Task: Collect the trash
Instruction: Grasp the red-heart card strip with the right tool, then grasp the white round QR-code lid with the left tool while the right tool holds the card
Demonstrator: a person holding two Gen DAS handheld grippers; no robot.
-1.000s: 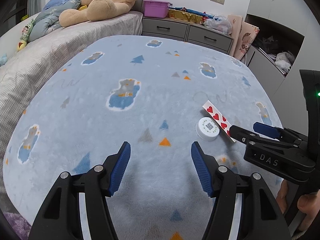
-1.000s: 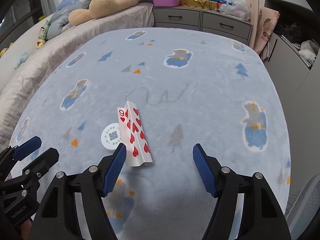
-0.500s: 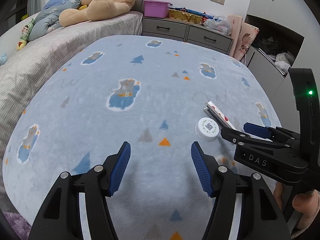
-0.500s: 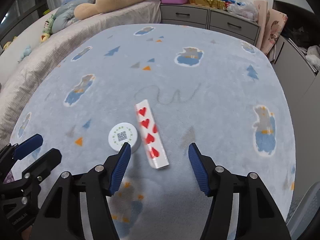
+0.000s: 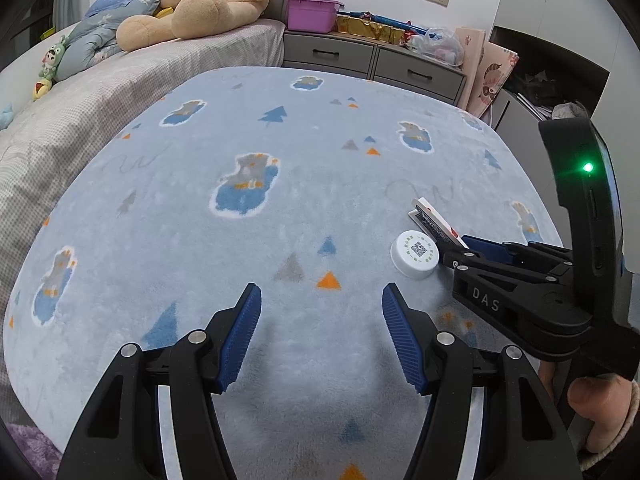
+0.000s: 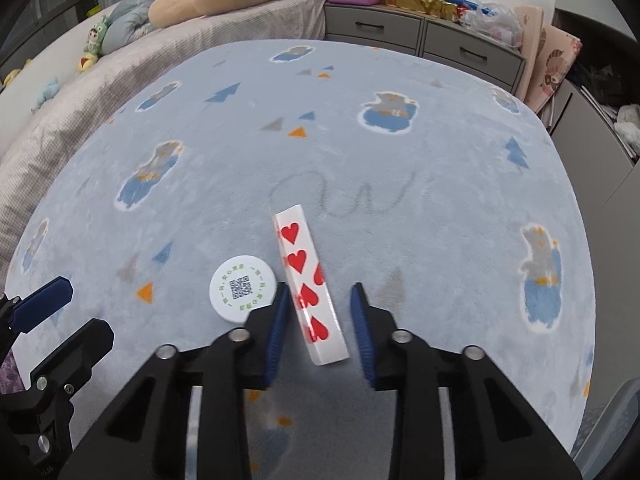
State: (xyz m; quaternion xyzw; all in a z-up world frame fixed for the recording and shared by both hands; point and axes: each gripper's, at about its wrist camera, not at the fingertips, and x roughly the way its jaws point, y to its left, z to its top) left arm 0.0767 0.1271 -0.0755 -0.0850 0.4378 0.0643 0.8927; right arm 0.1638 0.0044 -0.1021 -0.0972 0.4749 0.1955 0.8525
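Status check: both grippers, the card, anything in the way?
Right gripper jaws just closing around folded card, gaps still show, no grip confirmed. Left gripper open, empty. White cap lies against right gripper's left finger.

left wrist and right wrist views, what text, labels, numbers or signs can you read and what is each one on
"DAS": white letters on the black body of the right gripper, seen in the left wrist view.
Red heart pips, no number visible now: on the folded playing card between the right gripper's pads.
QR code with a ring of green characters: on the white round cap, too small to read.
Left gripper: no lettering visible.
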